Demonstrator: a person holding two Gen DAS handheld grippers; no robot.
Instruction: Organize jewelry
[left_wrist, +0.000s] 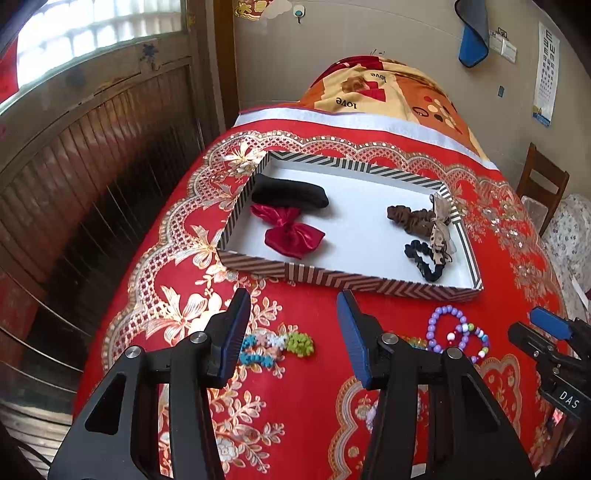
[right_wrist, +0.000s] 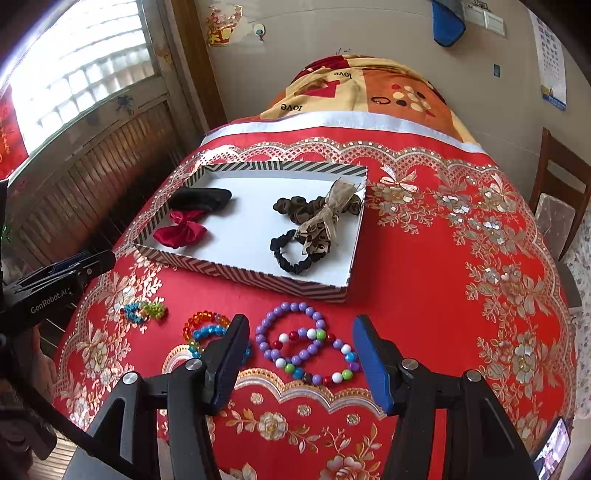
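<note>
A striped tray (left_wrist: 321, 277) (right_wrist: 240, 275) on the red cloth holds a black hair piece (left_wrist: 291, 192), a red bow (left_wrist: 291, 232) (right_wrist: 181, 230), a brown scrunchie (left_wrist: 410, 218), a leopard ribbon (right_wrist: 321, 221) and a black scrunchie (left_wrist: 424, 258) (right_wrist: 291, 254). In front of the tray lie a colourful flower clip (left_wrist: 277, 345) (right_wrist: 146, 310), rainbow bead bracelets (right_wrist: 205, 326), a purple bead bracelet (right_wrist: 291, 332) (left_wrist: 443, 325) and a mixed bead bracelet (right_wrist: 325, 362). My left gripper (left_wrist: 293, 306) is open above the flower clip. My right gripper (right_wrist: 299, 328) is open above the purple bracelet.
The table (right_wrist: 424, 295) wears a red floral cloth. A patterned blanket (left_wrist: 388, 88) lies behind it. A wooden chair (left_wrist: 543, 184) stands at the right, a wooden door (left_wrist: 92, 155) at the left. A phone (right_wrist: 554, 446) lies at the near right edge.
</note>
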